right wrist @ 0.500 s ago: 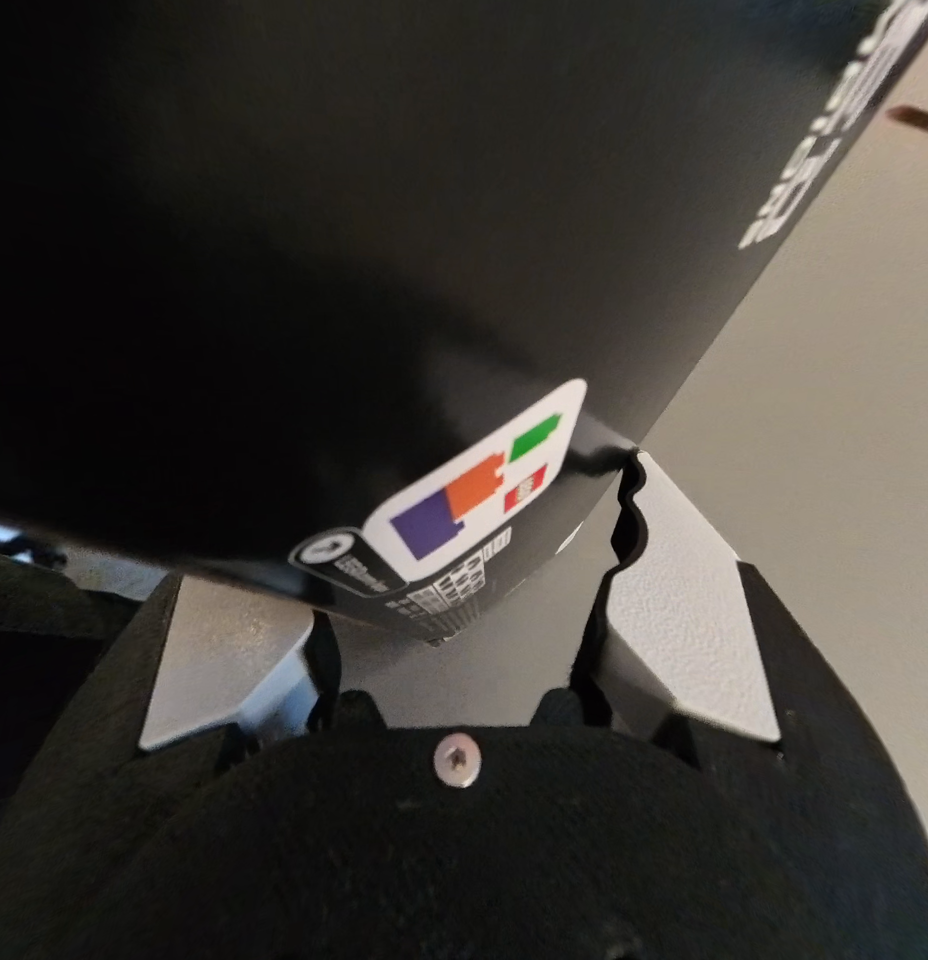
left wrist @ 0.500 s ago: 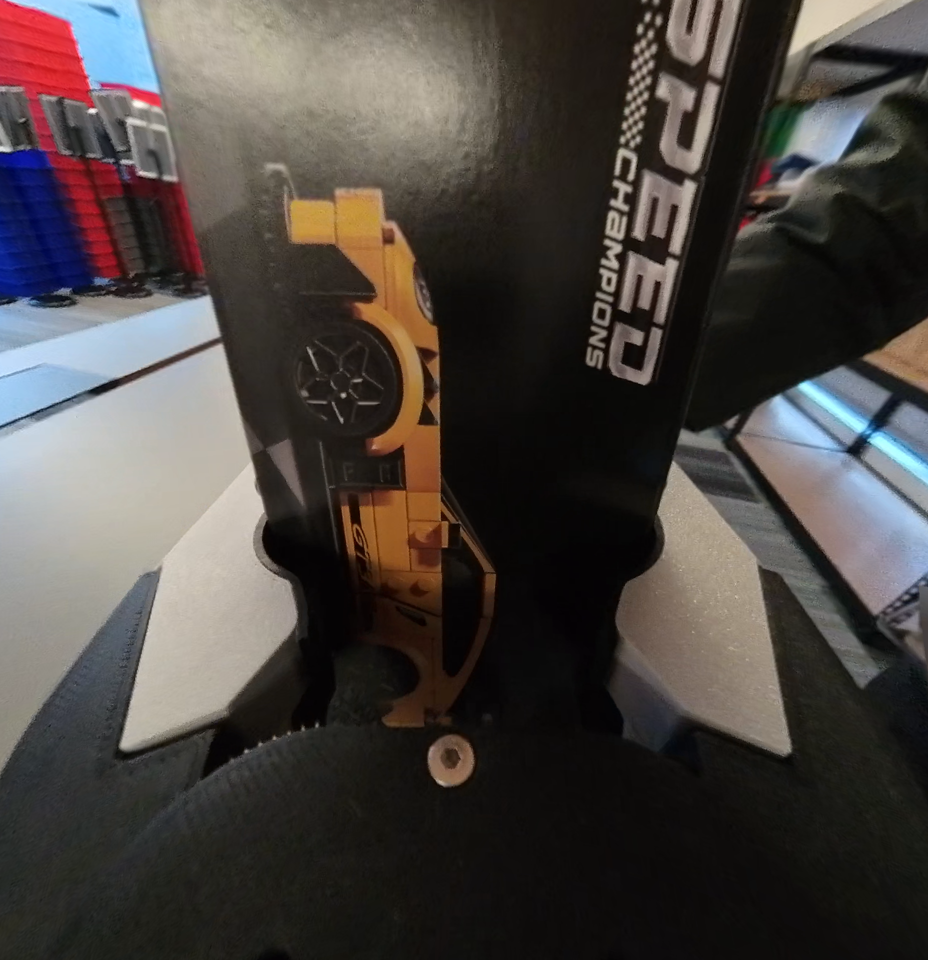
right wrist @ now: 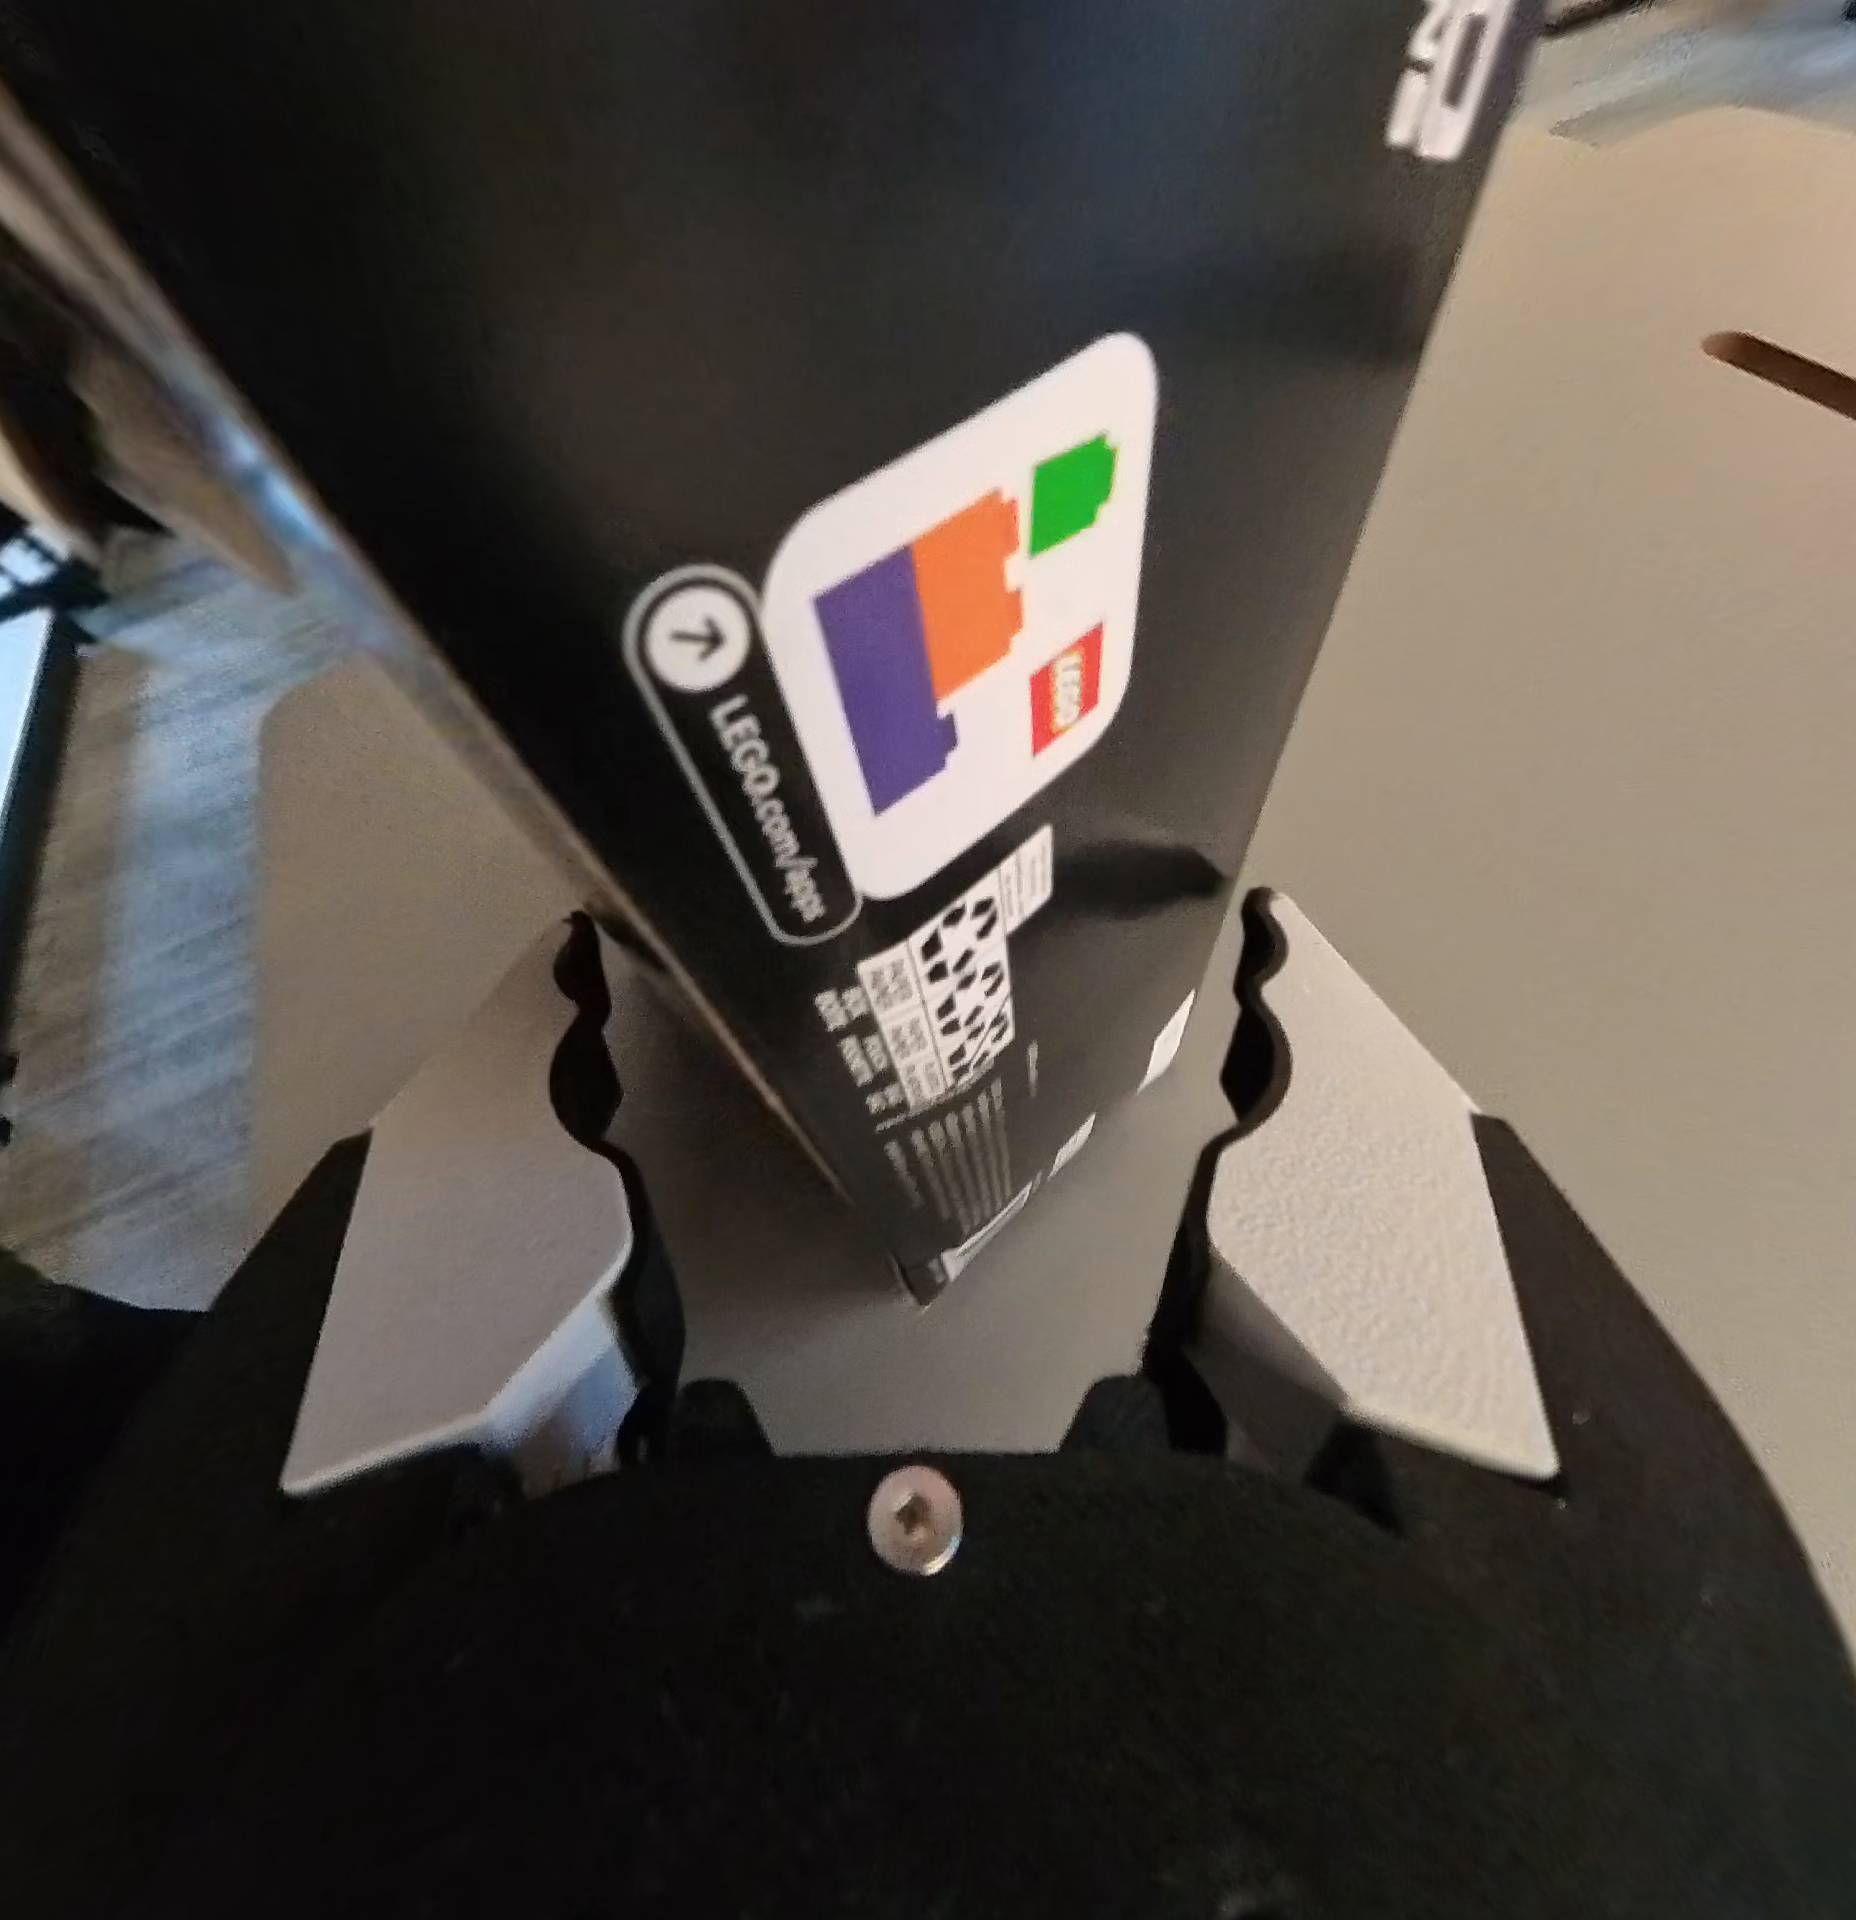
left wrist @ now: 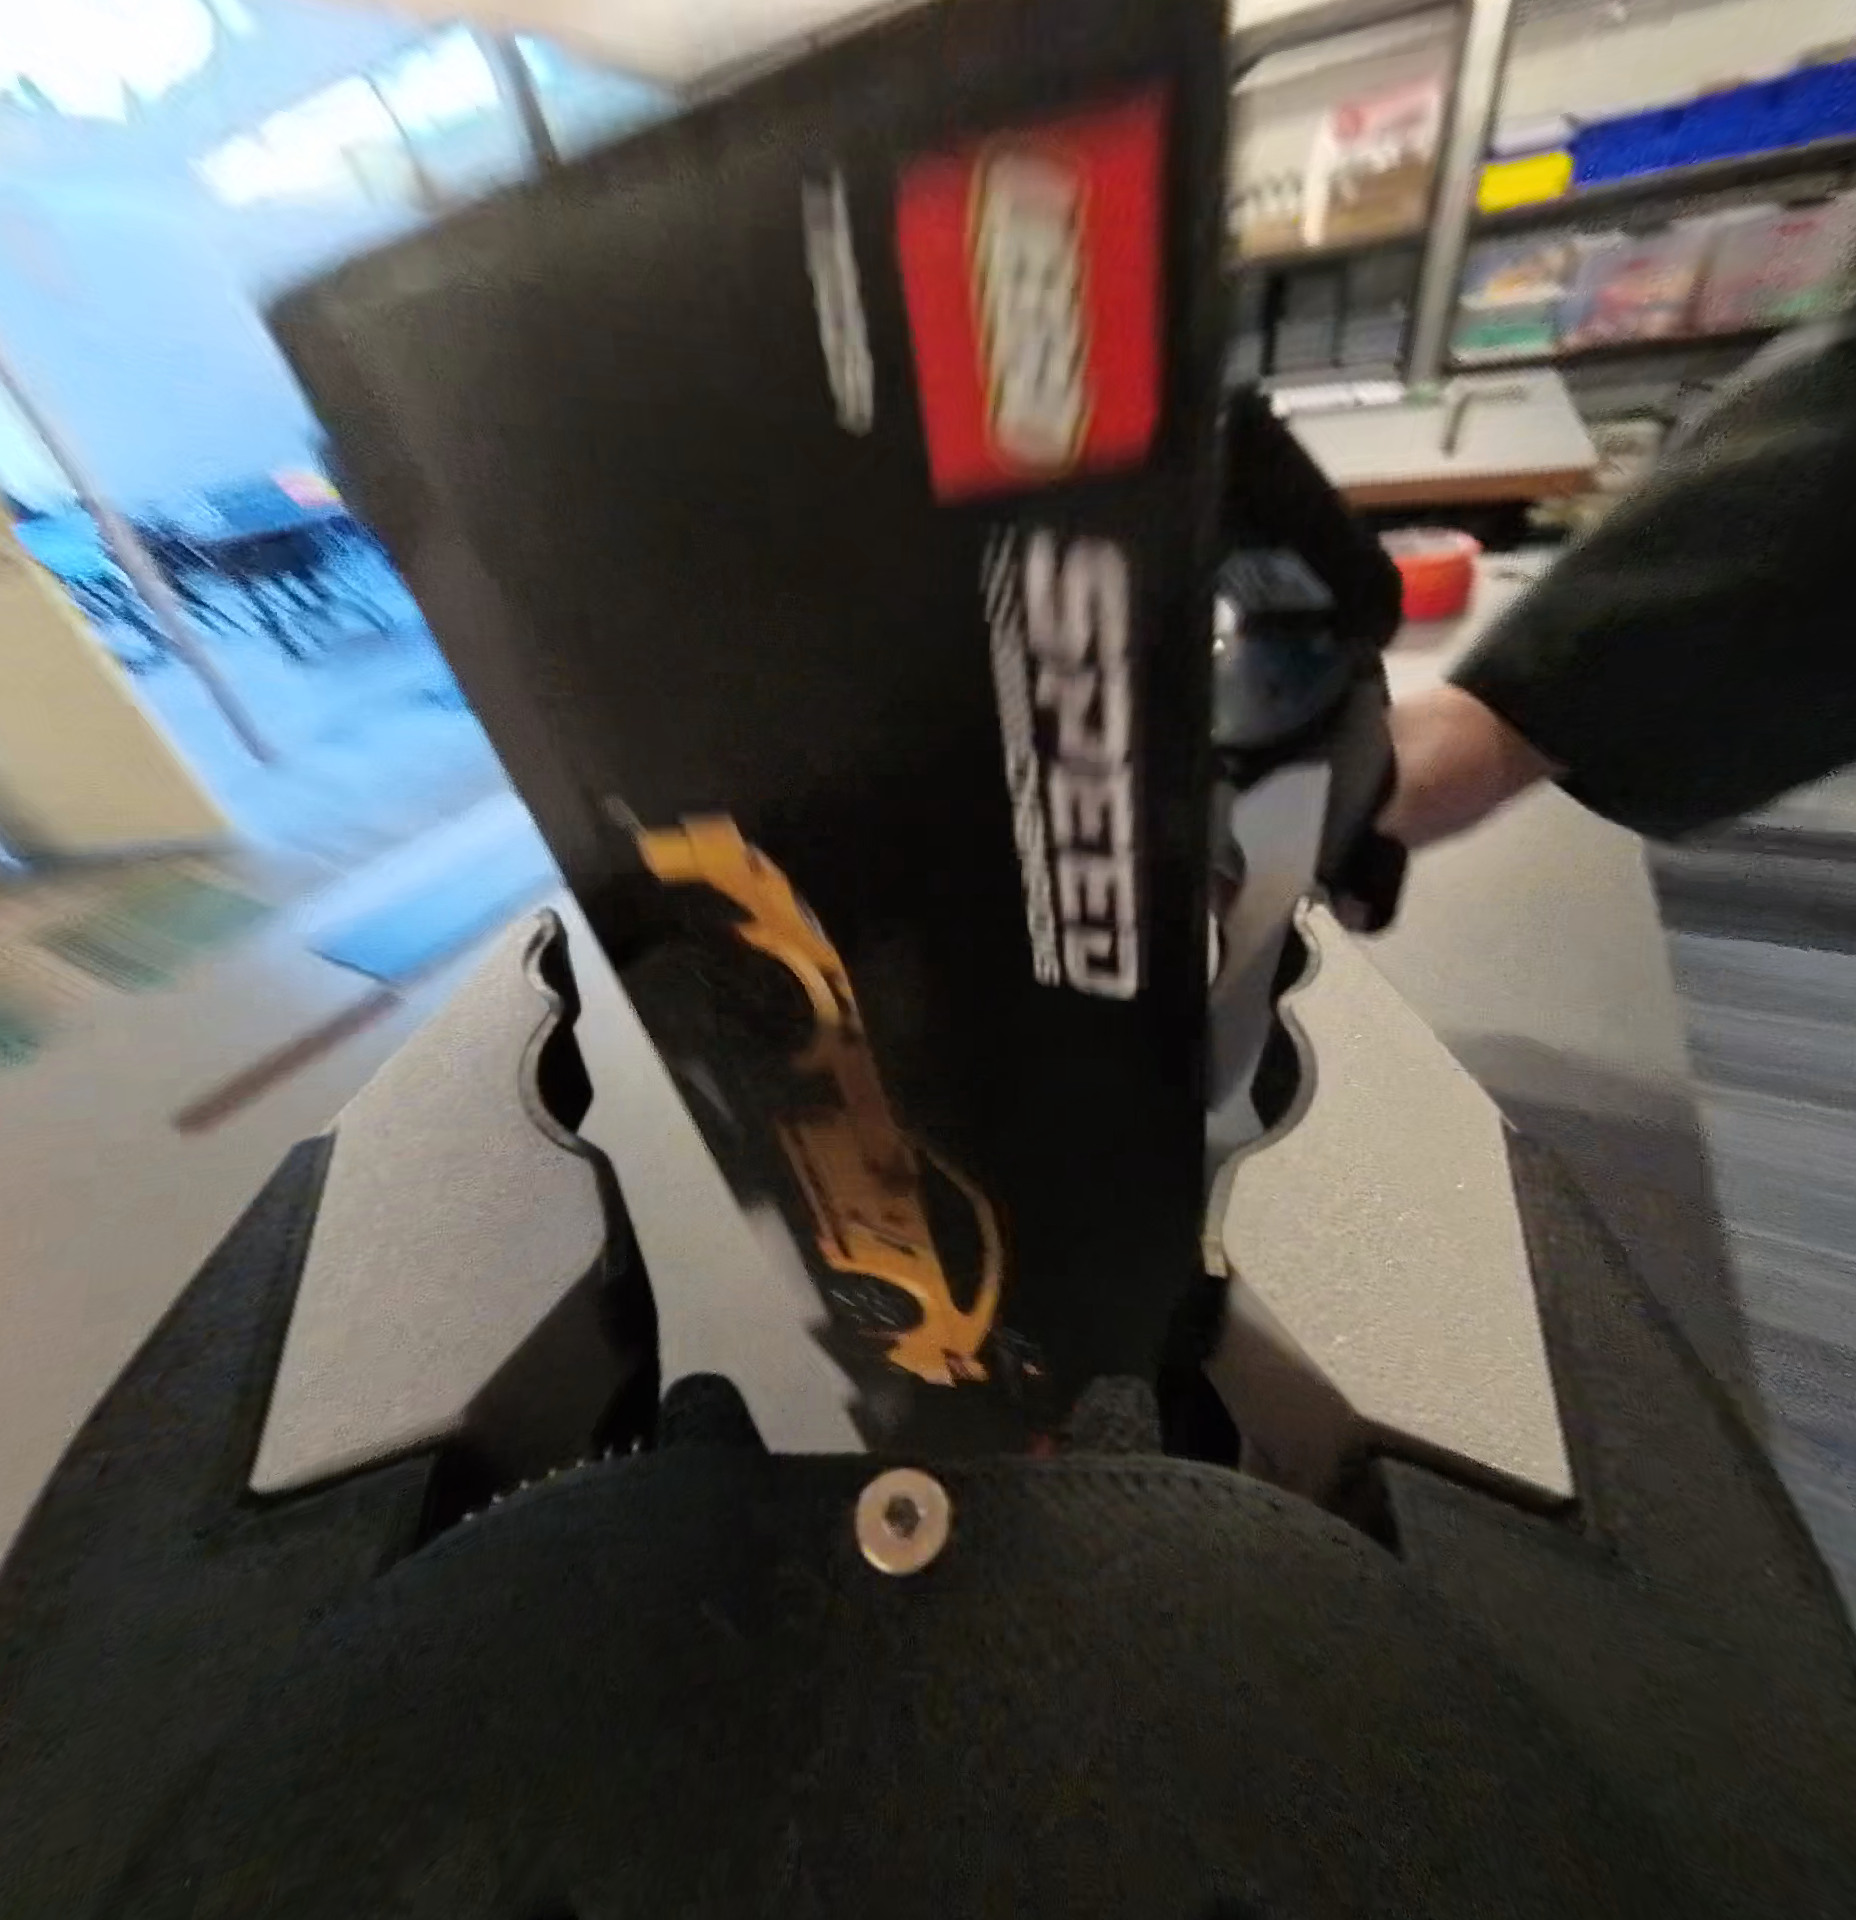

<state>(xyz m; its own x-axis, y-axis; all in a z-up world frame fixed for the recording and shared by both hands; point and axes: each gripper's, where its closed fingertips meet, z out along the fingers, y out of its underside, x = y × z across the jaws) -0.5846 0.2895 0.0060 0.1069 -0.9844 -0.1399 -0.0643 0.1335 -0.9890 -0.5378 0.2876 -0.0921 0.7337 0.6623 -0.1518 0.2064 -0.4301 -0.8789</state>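
The black toy-brick box (left wrist: 799,623), with a yellow car pictured on its face and a red logo square near the top, stands on end between the fingers of my left claw (left wrist: 924,925). That claw is spread wide. The box's right edge runs along the inside of my right-hand finger, touching or just beside it, while the left-hand finger stands clear with pale bench showing in the gap, so I have no hold on it. The view is smeared with motion, and I cannot tell what bears the box's weight.

From my right claw (right wrist: 919,914), another side of the same box (right wrist: 695,312) tilts in, carrying a white label with purple, orange and green brick shapes. Its lower corner dips between my fingers. This claw is spread wide too, and grips nothing. The box's left edge passes close by the left fingertip, and I cannot tell whether they touch.

Beyond the box, in the left view, my right claw (left wrist: 1288,665) shows partly behind its right edge, held by a hand (left wrist: 1454,758) in a dark sleeve (left wrist: 1682,623). The pale bench (right wrist: 1526,727) lies beneath, with a dark slot (right wrist: 1797,395) cut in it. Shelves (left wrist: 1630,208) of bins stand well behind, with a red tub (left wrist: 1433,571) below them.
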